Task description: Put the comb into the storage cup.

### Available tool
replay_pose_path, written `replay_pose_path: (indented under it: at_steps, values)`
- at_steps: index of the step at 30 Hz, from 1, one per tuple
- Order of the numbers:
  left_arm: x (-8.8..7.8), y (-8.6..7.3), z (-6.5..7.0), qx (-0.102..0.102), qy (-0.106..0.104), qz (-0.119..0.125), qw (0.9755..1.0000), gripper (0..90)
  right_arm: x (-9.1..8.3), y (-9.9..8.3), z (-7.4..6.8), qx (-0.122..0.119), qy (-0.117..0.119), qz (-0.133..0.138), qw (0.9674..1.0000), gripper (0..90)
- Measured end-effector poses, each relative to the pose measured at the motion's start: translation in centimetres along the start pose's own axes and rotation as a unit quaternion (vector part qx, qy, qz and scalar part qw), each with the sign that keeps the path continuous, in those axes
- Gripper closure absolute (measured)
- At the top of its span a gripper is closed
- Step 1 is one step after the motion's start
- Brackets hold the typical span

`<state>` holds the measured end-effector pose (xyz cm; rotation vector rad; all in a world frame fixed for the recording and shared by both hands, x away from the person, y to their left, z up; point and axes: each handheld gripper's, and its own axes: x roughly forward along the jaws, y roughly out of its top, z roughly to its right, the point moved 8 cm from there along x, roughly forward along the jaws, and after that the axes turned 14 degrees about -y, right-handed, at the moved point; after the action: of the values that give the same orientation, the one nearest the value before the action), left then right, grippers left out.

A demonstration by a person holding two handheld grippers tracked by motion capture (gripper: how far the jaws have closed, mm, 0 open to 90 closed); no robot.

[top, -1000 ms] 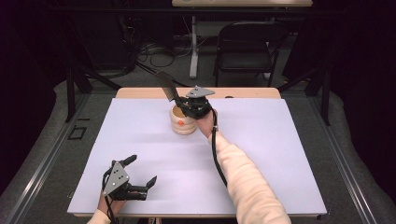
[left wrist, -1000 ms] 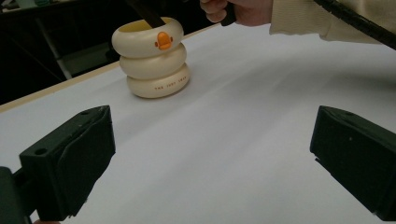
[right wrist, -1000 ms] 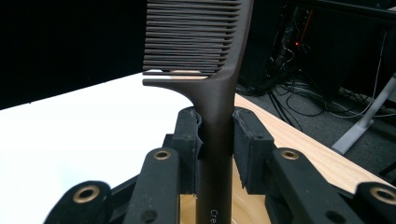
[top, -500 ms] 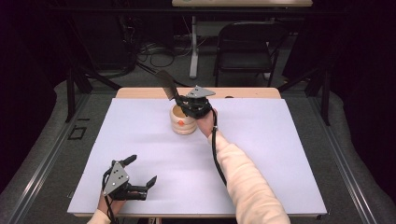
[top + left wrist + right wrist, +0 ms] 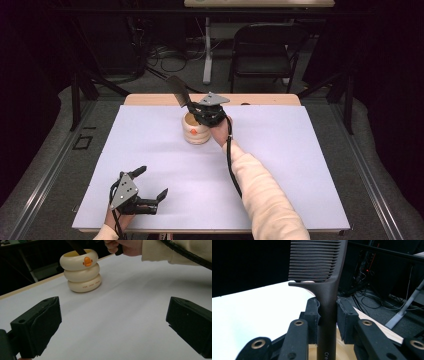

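Right gripper view, comb (image 5: 325,285) clamped upright in right gripper (image 5: 327,317), over cup (image 5: 196,129)

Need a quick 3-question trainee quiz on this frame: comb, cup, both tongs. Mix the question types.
1. True or false: the left tongs hold the comb.
2. Where does the comb's handle end point? A) into the cream ringed cup B) flat on the white table cover C) at the chair
3. Fill in: the left tongs are ____ and hold nothing.

Key: 1 false, the right tongs are shut on it; 2 A; 3 open.
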<state>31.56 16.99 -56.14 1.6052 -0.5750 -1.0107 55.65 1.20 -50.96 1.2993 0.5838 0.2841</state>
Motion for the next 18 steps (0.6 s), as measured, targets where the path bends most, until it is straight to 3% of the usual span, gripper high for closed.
replay_pose_path:
  at_steps: [18]
  values:
    - [0.0, 0.0, 0.0, 0.0, 0.0, 0.0, 1.0, 0.1, 0.6, -1.7, -0.1, -0.001, 0.005, -0.03, 0.9995, 72.3]
